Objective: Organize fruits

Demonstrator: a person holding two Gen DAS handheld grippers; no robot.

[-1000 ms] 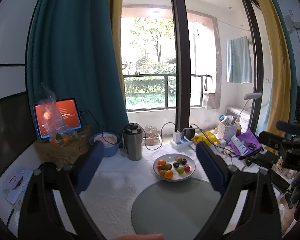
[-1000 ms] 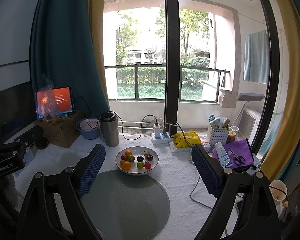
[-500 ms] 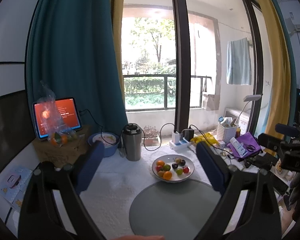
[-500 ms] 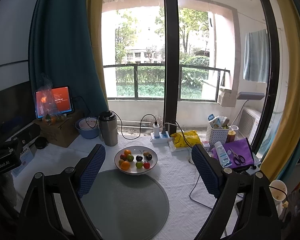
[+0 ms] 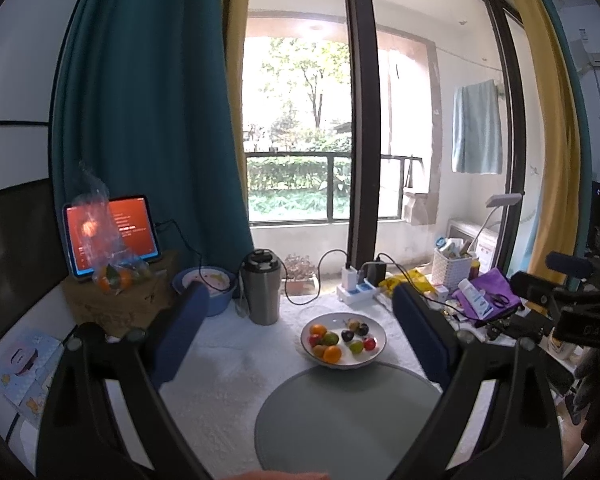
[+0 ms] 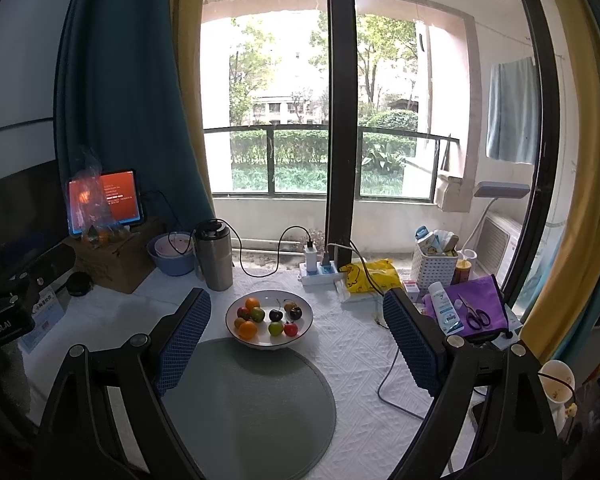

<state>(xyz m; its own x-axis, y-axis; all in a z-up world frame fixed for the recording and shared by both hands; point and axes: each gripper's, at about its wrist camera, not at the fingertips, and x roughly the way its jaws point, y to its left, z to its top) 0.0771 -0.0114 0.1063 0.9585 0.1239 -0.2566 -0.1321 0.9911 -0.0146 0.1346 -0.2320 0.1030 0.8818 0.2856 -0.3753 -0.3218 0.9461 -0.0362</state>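
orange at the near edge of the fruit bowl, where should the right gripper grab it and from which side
Come from above with the right gripper, fingers either side of the orange's round middle. It lies on the near left of the white bowl, beside a smaller fruit, so a low side approach would likely hit the rim. Both grippers are open and clear.
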